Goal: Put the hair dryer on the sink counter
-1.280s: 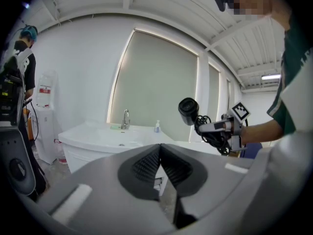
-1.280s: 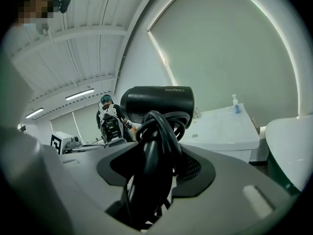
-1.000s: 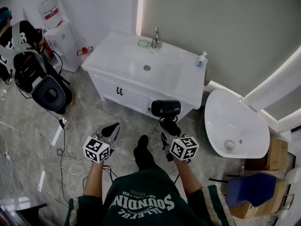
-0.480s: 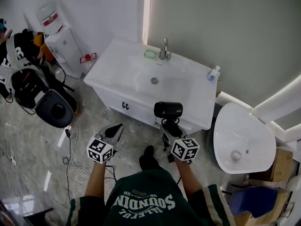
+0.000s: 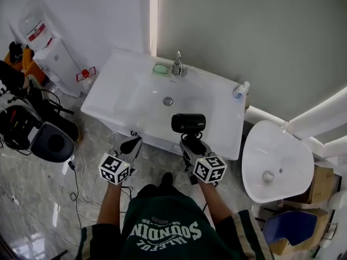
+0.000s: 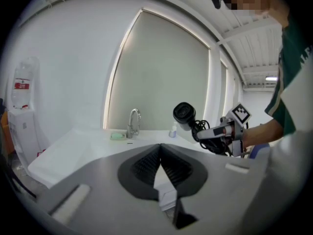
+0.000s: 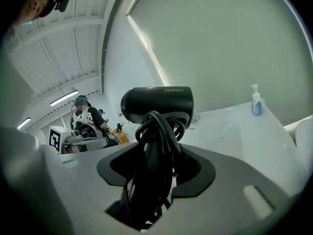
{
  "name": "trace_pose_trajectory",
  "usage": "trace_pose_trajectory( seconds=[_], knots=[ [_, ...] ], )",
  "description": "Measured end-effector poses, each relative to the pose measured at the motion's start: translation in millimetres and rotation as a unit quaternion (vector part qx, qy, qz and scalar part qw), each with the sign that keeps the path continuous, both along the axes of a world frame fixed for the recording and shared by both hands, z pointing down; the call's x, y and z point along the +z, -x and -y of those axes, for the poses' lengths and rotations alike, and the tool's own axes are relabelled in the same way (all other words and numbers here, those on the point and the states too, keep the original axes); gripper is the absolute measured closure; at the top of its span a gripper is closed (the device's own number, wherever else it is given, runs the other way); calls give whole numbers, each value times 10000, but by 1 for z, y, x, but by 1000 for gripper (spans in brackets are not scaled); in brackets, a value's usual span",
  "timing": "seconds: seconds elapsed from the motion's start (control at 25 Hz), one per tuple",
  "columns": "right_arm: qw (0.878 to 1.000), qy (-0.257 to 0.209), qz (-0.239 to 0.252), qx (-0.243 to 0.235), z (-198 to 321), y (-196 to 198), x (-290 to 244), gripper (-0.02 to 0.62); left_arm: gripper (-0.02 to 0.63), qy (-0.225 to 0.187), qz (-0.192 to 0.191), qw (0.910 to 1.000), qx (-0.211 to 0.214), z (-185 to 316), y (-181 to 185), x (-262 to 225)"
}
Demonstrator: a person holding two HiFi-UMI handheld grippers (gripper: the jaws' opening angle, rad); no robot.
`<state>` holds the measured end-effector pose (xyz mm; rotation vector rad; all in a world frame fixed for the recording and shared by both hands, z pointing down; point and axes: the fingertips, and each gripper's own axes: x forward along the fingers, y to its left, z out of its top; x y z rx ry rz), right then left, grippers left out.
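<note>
The black hair dryer hangs over the front edge of the white sink counter, barrel level. My right gripper is shut on its handle, which is wrapped in coiled black cord; the barrel sits just past the jaws. In the left gripper view the dryer shows at the right, above the counter. My left gripper hovers at the counter's front edge, left of the dryer, shut with nothing in it.
On the counter stand a faucet, a green soap dish and a pump bottle at the far right corner. A white oval basin stands to the right, a water dispenser and gear with cables to the left.
The counter has drawn closer. The dryer, earlier in front of the cabinet face, now reaches over the counter's front edge. Both grippers kept their states.
</note>
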<state>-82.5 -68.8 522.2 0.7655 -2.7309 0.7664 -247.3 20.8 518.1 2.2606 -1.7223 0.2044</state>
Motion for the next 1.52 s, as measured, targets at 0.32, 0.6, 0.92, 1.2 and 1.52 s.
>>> trace_pose_trajectory(
  seconds=[0.32, 0.6, 0.92, 1.2, 1.52],
  knots=[
    [9963, -18, 22, 862, 62, -16, -6, 396, 554, -127, 12, 9933, 1145, 111, -33, -10],
    [9843, -132, -150, 1754, 118, -40, -9, 396, 554, -76, 118, 9708, 2394, 208, -73, -6],
    [9629, -147, -390, 2665, 144, -96, -8, 396, 554, -259, -65, 9455, 3246, 267, -121, -8],
    [9426, 55, -637, 3277, 133, -149, 14, 396, 554, -42, -306, 9318, 3615, 283, -154, 11],
    [9342, 222, -793, 3471, 115, -177, 34, 396, 554, 8, -506, 9299, 3642, 293, -177, 23]
  ],
)
